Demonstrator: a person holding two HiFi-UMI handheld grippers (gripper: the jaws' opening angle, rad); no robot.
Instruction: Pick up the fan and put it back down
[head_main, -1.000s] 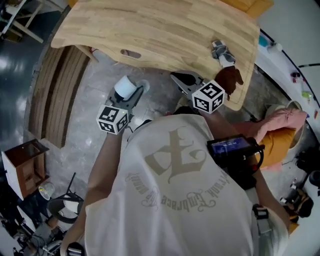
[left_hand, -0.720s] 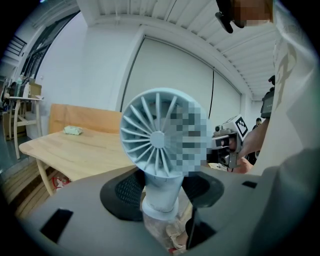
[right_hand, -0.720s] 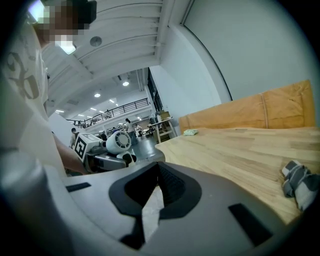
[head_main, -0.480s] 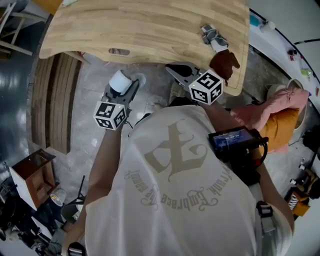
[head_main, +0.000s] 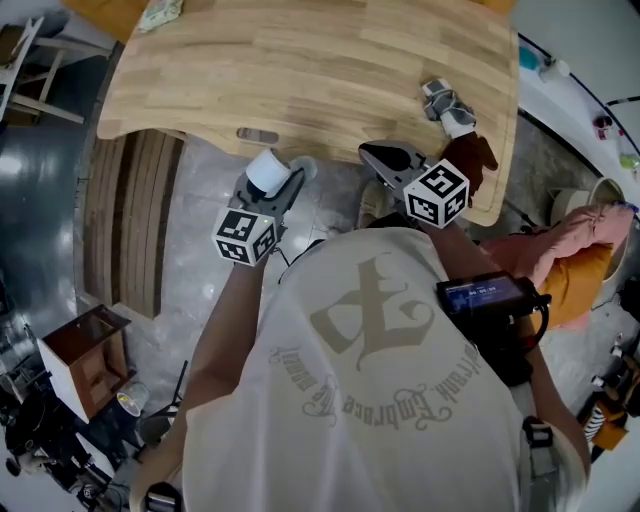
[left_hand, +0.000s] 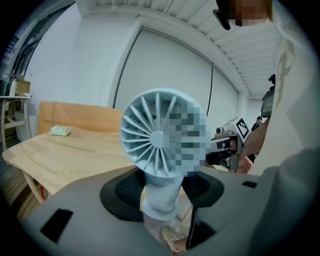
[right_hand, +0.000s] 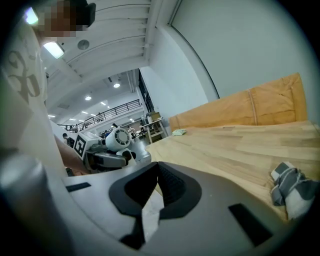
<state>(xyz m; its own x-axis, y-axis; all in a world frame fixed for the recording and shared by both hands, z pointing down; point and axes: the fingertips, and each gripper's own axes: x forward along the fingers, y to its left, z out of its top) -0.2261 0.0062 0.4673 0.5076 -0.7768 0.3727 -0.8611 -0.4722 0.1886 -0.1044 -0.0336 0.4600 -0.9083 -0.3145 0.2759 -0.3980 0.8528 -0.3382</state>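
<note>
Left gripper view, pale blue fan (left_hand: 150, 140), round ribbed head, left tongs (left_hand: 162, 186) clamping its handle, right tongs (right_hand: 157, 180) closed, empty.

free: table (head_main: 300, 70) top bare across middle and left — wide way in over the near edge | blocked: grey bundle (head_main: 447, 105) and brown object (head_main: 472, 155) at right edge, just ahead of right gripper (head_main: 385, 158) | far-left corner: small packet (head_main: 160, 12), well off to the side

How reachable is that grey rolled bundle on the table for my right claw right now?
Probably yes. The right claw is empty, just off the table's near edge, and the grey bundle lies close to that edge with open wood beside it. It looks shut, so it would need opening first.
</note>
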